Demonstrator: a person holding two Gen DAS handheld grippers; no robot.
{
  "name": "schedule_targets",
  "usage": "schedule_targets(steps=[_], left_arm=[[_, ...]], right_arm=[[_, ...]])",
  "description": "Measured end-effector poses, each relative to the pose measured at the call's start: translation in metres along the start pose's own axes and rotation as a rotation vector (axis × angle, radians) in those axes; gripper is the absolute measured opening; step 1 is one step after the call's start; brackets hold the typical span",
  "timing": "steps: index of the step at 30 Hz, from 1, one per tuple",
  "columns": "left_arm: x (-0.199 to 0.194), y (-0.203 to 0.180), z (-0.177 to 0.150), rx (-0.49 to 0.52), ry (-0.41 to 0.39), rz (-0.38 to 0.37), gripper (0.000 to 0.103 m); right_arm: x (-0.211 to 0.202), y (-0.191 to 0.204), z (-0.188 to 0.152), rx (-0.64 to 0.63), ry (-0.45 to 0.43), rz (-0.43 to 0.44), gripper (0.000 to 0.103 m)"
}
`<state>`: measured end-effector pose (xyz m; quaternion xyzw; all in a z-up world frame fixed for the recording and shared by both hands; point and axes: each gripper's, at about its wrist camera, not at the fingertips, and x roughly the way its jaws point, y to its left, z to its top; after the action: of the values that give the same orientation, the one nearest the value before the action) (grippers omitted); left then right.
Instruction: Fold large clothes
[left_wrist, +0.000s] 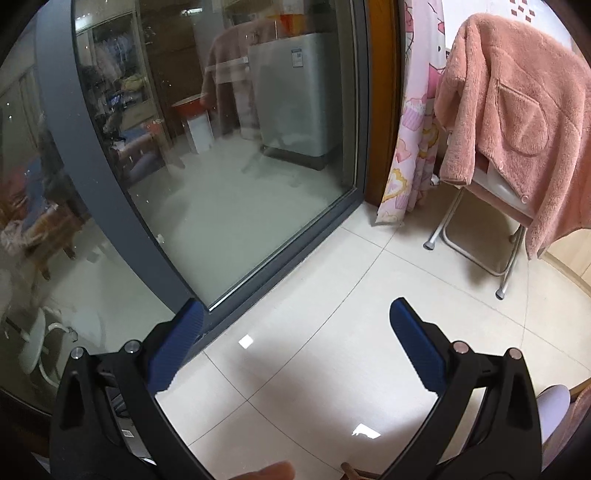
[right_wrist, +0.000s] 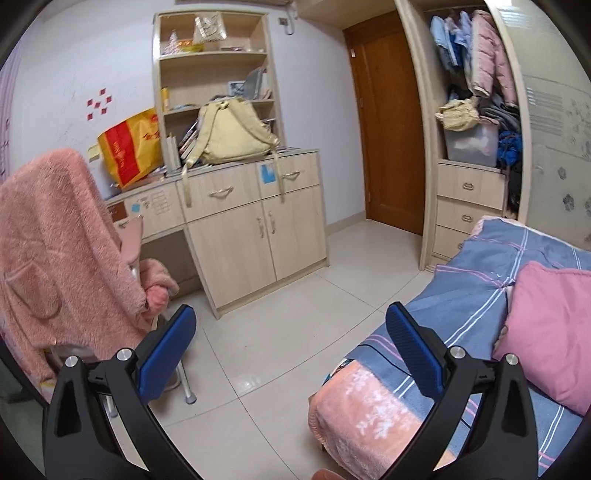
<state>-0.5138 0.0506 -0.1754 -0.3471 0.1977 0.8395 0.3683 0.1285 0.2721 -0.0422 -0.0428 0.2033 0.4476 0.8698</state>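
A large fluffy pink robe (left_wrist: 513, 110) hangs over the back of a folding metal chair (left_wrist: 476, 243) at the right of the left wrist view. It also shows in the right wrist view (right_wrist: 62, 251), draped at the left. My left gripper (left_wrist: 295, 321) is open and empty, held above the tiled floor well short of the chair. My right gripper (right_wrist: 291, 325) is open and empty, with the robe just left of its left finger (right_wrist: 166, 354).
A glass sliding door (left_wrist: 221, 147) and a patterned curtain (left_wrist: 413, 122) stand left of the chair. A wooden cabinet (right_wrist: 255, 229) with a yellow backpack (right_wrist: 232, 133), a door (right_wrist: 391, 122), a wardrobe (right_wrist: 476, 110) and a bed (right_wrist: 480, 321) with a pink pillow (right_wrist: 550, 336) fill the room.
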Motion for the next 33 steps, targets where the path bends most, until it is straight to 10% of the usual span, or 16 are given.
schedule_targets(steps=[12,33], left_arm=[[0.016,0.001,-0.005,0.002,0.043,-0.057,0.101],[0.009,0.011,0.012,0.035,0.045,0.09,0.101]], right_arm=[[-0.004,0.019,-0.004,-0.025,0.003,0.023,0.102],[0.026,0.03,-0.023,-0.016,0.064,0.097,0.102]])
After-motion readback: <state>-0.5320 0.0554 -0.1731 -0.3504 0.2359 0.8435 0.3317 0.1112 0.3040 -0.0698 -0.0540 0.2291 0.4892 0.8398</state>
